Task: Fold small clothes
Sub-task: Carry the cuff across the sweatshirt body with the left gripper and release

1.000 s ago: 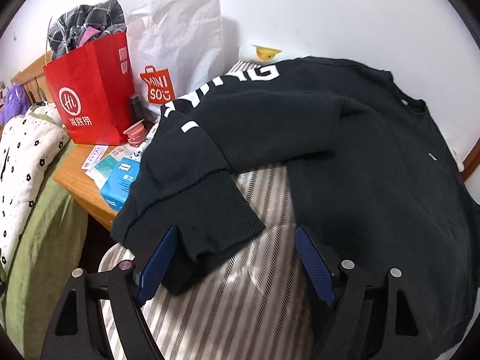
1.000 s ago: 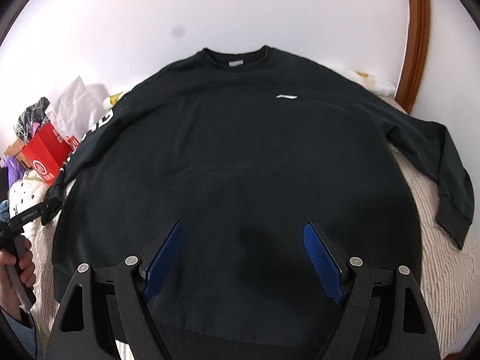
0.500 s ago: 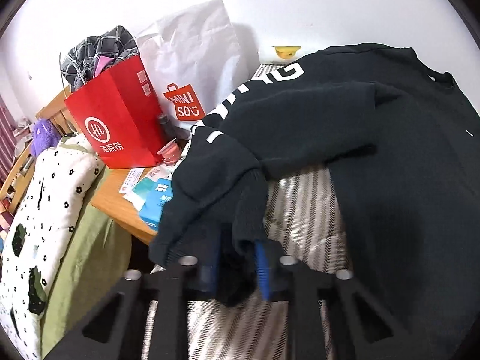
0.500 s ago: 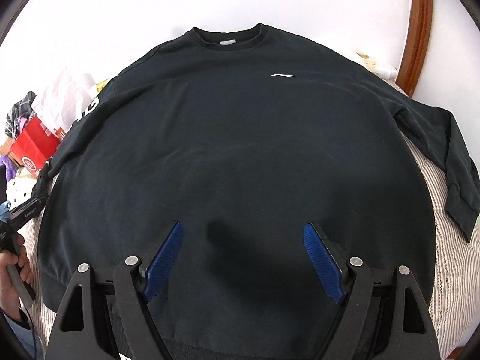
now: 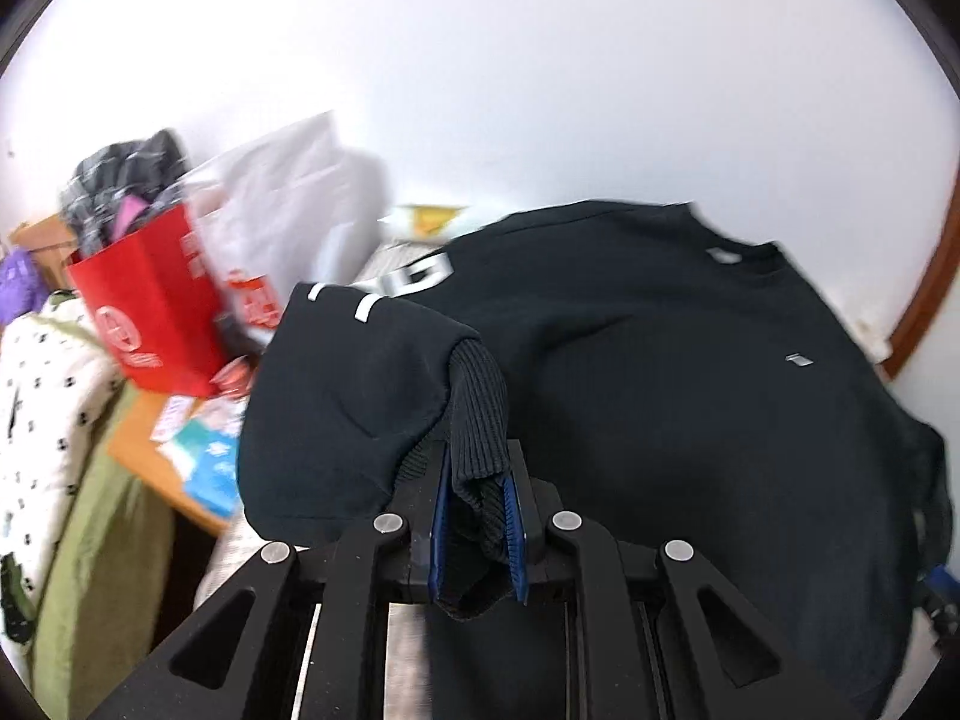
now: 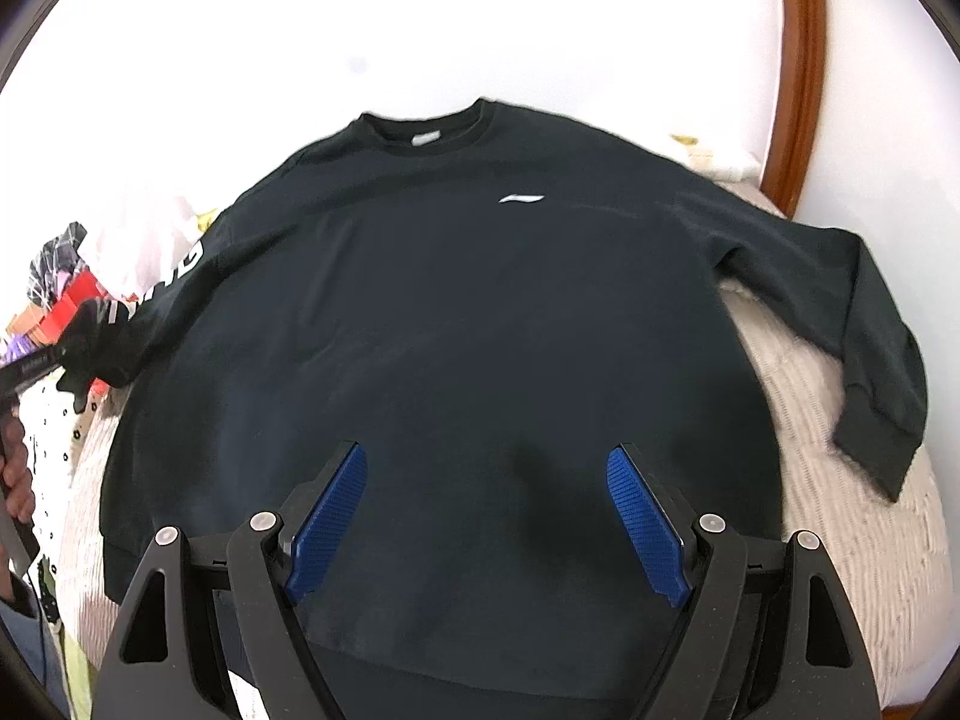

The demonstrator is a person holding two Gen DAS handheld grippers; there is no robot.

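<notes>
Two hand-held grippers over bed (image 6: 852, 546). Black sweatshirt (image 6: 456, 324) spread flat on bed, front up, collar pointing away toward white wall (image 6: 420, 18), hem nearest; long axis runs collar to hem. Left hand-held gripper (image 5: 477, 525) clamped on ribbed cuff (image 5: 480, 414) of left sleeve (image 5: 348, 396), sleeve lifted, draped toward chest. Right hand-held gripper (image 6: 489, 525) spread wide, empty, above lower front. Right sleeve (image 6: 840, 312) lies flat, cuff pointing toward hem side. Red bag (image 5: 150, 312) on bench (image 5: 138, 432) beside bed
</notes>
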